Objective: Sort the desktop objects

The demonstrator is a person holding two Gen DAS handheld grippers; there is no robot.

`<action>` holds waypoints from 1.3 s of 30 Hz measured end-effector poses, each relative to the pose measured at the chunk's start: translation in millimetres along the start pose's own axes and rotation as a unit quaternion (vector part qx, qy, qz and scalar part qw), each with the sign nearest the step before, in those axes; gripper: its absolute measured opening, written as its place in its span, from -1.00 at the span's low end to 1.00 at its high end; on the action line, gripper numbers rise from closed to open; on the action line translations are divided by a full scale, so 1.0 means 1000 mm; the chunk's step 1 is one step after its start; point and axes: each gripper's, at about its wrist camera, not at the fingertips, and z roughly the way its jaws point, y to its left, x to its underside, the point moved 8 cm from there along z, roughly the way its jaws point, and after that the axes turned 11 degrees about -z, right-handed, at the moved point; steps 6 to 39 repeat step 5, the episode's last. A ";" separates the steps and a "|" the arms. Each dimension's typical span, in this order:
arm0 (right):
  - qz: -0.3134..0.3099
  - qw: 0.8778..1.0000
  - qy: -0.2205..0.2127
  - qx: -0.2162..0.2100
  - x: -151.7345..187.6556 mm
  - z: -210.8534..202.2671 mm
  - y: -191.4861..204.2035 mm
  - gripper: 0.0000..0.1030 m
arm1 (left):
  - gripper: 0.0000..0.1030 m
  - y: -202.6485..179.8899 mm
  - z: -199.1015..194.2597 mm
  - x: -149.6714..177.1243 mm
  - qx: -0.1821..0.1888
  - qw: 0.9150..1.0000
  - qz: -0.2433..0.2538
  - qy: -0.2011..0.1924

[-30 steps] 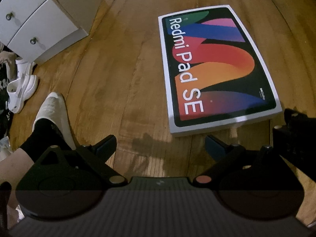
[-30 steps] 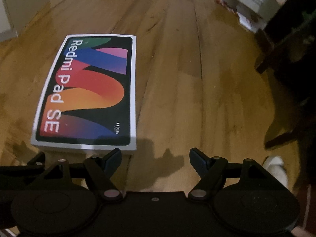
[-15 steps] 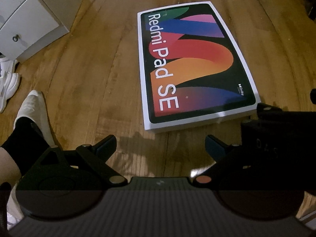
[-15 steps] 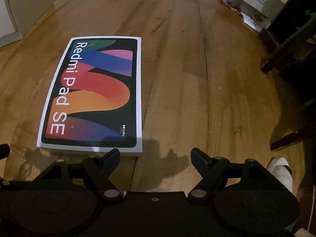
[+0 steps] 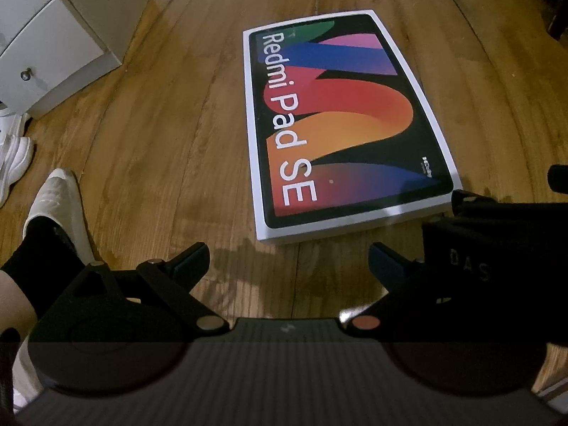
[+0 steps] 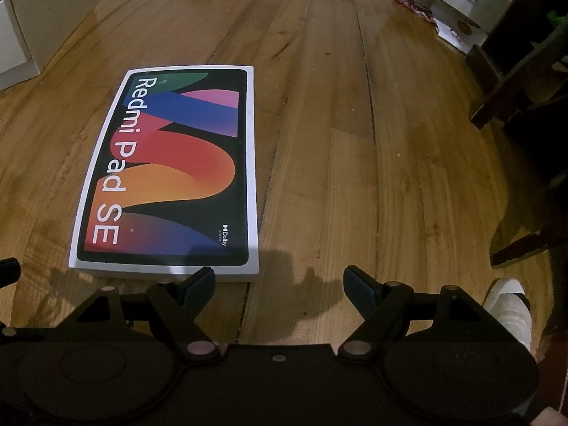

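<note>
While the flat white-edged Redmi Pad SE carton (image 5: pixel 346 124) lies face up on the wooden plank floor (image 6: pixel 355 177), both tongs are held spread and empty: left gripper (image 5: pixel 287 262) near its short edge, right gripper (image 6: pixel 278 278) beside its corner. That edge should be straddled squarely before closing.

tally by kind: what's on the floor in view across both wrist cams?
Tablet box: 1
White drawer cabinet: 1
Loose white shoes: 2, partly cut off
Worn shoes: 2, left, right
Total: 6
</note>
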 end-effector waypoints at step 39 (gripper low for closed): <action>0.012 1.000 -0.004 -0.010 -0.001 -0.001 0.001 0.62 | 0.89 0.001 -0.002 -0.002 -0.001 1.000 -0.003 -0.005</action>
